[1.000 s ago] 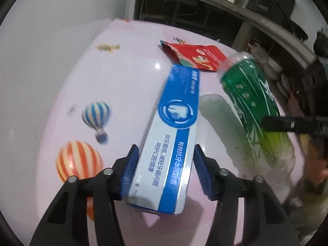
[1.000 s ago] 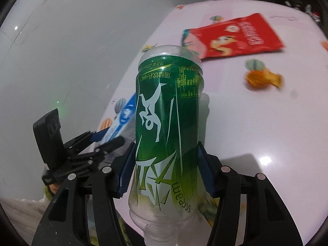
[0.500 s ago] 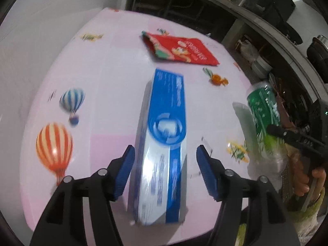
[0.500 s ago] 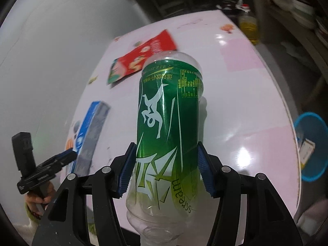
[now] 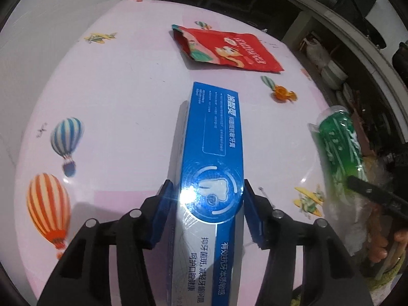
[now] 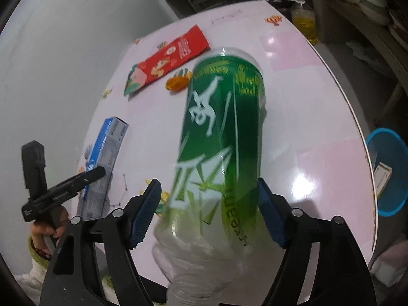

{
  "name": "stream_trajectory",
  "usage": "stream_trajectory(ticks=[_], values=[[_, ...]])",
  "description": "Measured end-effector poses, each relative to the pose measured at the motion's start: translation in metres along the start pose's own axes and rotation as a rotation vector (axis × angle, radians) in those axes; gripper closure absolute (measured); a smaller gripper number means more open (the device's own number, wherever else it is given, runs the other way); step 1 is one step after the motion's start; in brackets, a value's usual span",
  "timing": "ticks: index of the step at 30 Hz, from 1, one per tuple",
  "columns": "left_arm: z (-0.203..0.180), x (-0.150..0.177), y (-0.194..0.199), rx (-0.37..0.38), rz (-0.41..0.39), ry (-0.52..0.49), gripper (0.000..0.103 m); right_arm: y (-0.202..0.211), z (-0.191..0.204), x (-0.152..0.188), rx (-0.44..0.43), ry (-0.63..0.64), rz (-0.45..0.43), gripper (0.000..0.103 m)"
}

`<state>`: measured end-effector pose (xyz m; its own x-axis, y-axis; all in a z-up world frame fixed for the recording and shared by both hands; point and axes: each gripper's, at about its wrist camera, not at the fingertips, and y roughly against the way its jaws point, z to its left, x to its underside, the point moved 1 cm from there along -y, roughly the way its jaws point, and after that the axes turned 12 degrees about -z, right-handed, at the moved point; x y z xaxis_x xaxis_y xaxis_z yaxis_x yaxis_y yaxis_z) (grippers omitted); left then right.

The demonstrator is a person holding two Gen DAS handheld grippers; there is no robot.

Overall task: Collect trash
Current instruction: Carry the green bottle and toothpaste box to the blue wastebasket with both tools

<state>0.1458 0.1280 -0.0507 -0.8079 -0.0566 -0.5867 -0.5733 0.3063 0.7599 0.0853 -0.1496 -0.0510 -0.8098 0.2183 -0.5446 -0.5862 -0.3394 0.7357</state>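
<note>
A blue toothpaste box (image 5: 214, 140) lies lengthwise between the jaws of my left gripper (image 5: 206, 204). The jaws are closing, and both blue pads touch the box's sides. A green-labelled plastic bottle (image 6: 221, 127) stands tilted and blurred between the jaws of my right gripper (image 6: 209, 204). These jaws are opening, and a gap shows at the left pad. A red snack bag (image 5: 227, 48) and an orange candy wrapper (image 5: 283, 94) lie farther back on the pink table (image 5: 127, 76). The bottle (image 5: 339, 148) also shows at the right of the left wrist view.
A blue waste bin (image 6: 392, 201) with a small carton inside stands on the floor past the table's right edge. A bottle of yellow liquid (image 6: 304, 23) stands beyond the far edge. Dark shelves with bowls run behind. A white wall lies to the left.
The left pads, apart from the box half a second ago, now touch it. The right jaws have widened and the bottle has tipped sideways. The blue bin came into the right view.
</note>
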Motion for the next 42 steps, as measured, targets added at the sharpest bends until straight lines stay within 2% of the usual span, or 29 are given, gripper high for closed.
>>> stream_trajectory(ticks=[2, 8, 15, 22, 26, 28, 42], values=[[-0.007, 0.005, 0.002, 0.011, -0.007, -0.002, 0.052, 0.002, -0.003, 0.002, -0.021, -0.014, -0.001, 0.040], [-0.036, 0.026, 0.008, 0.023, -0.018, -0.055, 0.052, 0.015, -0.009, 0.008, 0.011, -0.010, 0.001, 0.040], [-0.061, 0.032, 0.006, -0.027, -0.018, -0.168, 0.051, 0.015, -0.012, 0.005, 0.033, -0.005, 0.008, 0.036], [-0.062, 0.028, -0.004, -0.043, -0.020, -0.153, 0.051, 0.005, -0.015, 0.002, 0.022, -0.040, 0.009, 0.035], [-0.065, 0.027, -0.007, -0.076, -0.047, -0.171, 0.051, 0.004, -0.018, 0.003, 0.012, -0.054, 0.000, 0.037], [-0.065, 0.026, -0.007, -0.080, -0.063, -0.166, 0.053, 0.004, -0.020, 0.003, 0.007, -0.067, -0.004, 0.043], [-0.076, 0.025, 0.009, -0.109, -0.160, -0.213, 0.056, 0.017, -0.026, 0.004, -0.014, -0.075, -0.040, 0.044]])
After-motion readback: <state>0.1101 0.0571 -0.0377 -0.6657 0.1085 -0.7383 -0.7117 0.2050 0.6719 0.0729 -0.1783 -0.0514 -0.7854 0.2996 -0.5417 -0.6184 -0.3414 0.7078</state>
